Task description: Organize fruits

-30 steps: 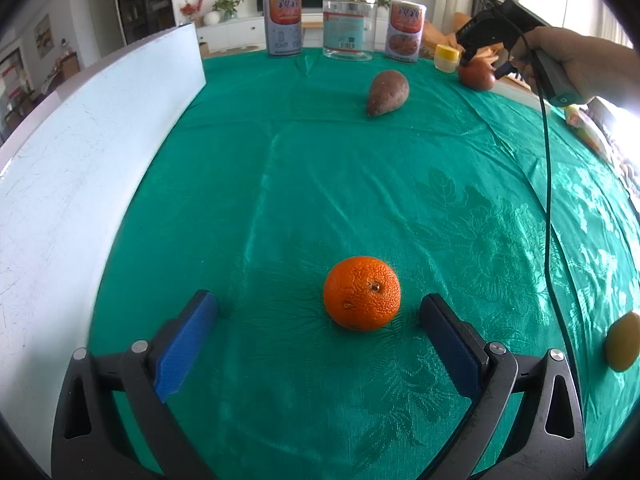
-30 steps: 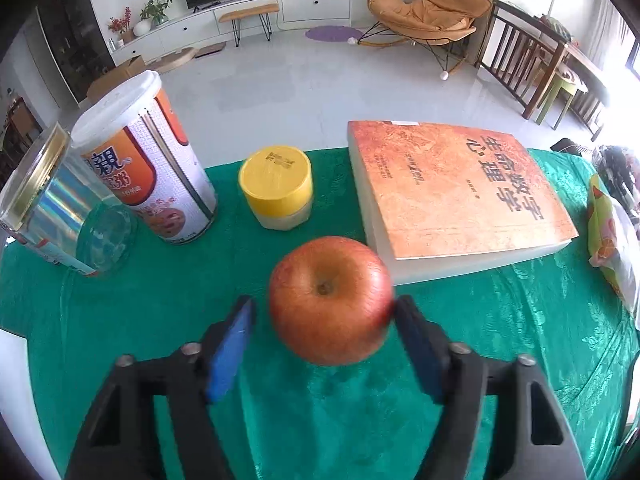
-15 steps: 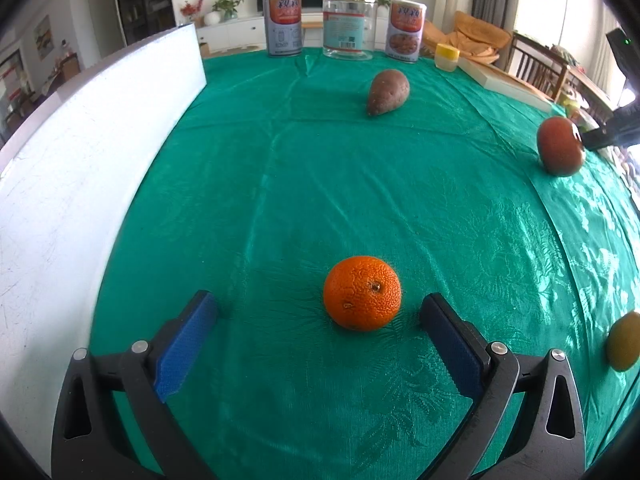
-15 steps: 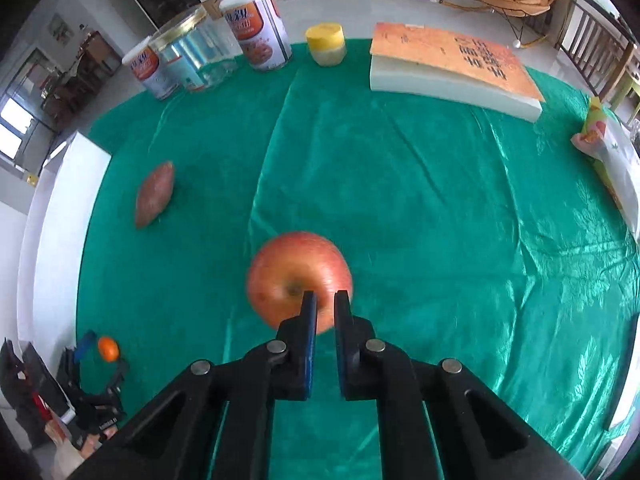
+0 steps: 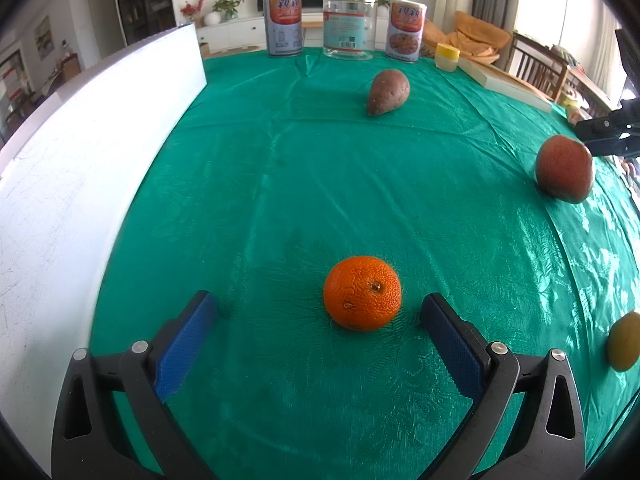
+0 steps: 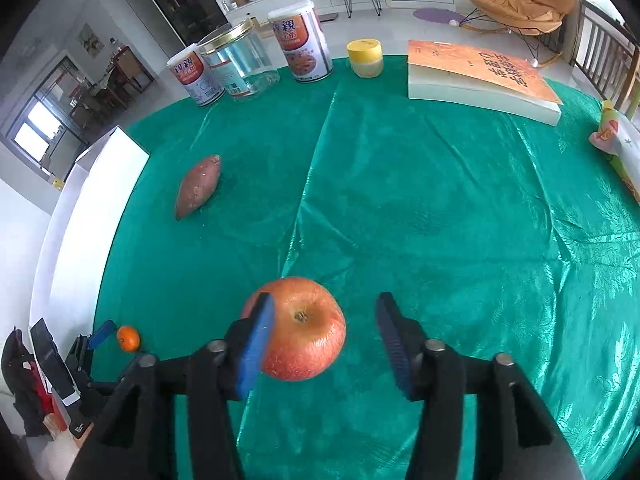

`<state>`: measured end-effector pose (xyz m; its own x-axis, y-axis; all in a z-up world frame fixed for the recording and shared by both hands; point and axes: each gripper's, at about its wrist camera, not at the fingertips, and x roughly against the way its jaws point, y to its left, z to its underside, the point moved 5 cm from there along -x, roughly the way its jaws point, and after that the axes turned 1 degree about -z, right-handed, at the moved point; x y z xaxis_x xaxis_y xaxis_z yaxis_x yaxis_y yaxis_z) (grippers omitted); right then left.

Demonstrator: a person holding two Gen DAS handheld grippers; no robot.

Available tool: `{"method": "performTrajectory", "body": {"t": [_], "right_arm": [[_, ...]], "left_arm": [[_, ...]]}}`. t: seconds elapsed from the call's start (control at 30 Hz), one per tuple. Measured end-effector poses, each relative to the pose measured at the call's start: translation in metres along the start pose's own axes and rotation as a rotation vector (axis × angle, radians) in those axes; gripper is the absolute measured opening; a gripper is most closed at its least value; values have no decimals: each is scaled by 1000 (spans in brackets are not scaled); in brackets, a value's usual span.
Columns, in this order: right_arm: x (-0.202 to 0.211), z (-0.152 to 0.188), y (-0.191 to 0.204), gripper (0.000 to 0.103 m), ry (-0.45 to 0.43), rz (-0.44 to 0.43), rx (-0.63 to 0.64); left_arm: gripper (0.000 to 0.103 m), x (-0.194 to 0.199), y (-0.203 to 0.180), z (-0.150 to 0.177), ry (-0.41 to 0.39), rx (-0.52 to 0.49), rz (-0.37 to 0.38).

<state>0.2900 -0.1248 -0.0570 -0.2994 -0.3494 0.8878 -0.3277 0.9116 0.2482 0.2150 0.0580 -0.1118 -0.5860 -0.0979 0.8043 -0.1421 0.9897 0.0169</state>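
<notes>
An orange (image 5: 362, 298) lies on the green tablecloth between the open fingers of my left gripper (image 5: 318, 312), nearer the right finger, untouched. A red apple (image 6: 304, 330) rests on the cloth between the open fingers of my right gripper (image 6: 326, 334), against the left pad. The apple also shows at the right in the left wrist view (image 5: 564, 168), with the right gripper just behind it. A sweet potato (image 5: 387, 91) lies farther back. A yellow fruit (image 5: 624, 340) sits at the right edge.
A white board (image 5: 80, 168) stands along the table's left side. Two cans (image 5: 282, 24) (image 5: 405, 31), a clear jar (image 5: 349, 23) and a small yellow-lidded jar (image 5: 447, 56) stand at the back. A book (image 6: 480, 76) lies at the back right, and a packet (image 6: 618, 140) at the right edge.
My right gripper carried the apple from near the book down to the cloth at the right side, then opened around it. My left gripper and the orange have not moved.
</notes>
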Motion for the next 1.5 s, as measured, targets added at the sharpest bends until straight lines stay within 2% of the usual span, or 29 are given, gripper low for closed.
{"method": "performTrajectory", "body": {"t": [0.17,0.37,0.43,0.47,0.5,0.57,0.6,0.63,0.73,0.87,1.03,1.13,1.17,1.2,1.23,1.3,1.37,1.5], "right_arm": [[-21,7,30,66,43,-13,72],[-32,17,51,66,92,56,141],[-33,21,53,74,118,84,151],[-36,23,53,86,135,109,160],[-40,27,52,92,159,135,167],[-49,33,47,92,188,154,159],[-53,37,44,83,200,143,141],[-58,41,41,68,223,116,118],[-54,44,34,68,195,110,92],[-23,53,14,68,165,111,83],[10,82,-29,69,172,191,69],[10,97,-49,70,115,176,37],[13,100,-54,77,70,146,14],[17,104,-57,94,22,132,-5],[23,109,-59,101,-29,132,-19],[37,124,-61,103,-122,129,-42],[47,147,-67,103,-179,134,-68],[44,181,-65,103,-205,220,-52]], "left_arm": [[102,0,0,0,0,0,0],[102,0,0,0,0,0,0],[102,0,0,0,0,0,0],[102,0,0,0,0,0,0],[102,0,0,0,0,0,0],[102,0,0,0,0,0,0],[102,0,0,0,0,0,0],[102,0,0,0,0,0,0],[102,0,0,0,0,0,0],[102,0,0,0,0,0,0],[102,0,0,0,0,0,0],[102,0,0,0,0,0,0],[102,0,0,0,0,0,0],[102,0,0,0,0,0,0],[102,0,0,0,1,0,0],[102,0,0,0,0,0,0],[102,0,0,0,0,0,0],[102,0,0,0,0,0,0]]}}
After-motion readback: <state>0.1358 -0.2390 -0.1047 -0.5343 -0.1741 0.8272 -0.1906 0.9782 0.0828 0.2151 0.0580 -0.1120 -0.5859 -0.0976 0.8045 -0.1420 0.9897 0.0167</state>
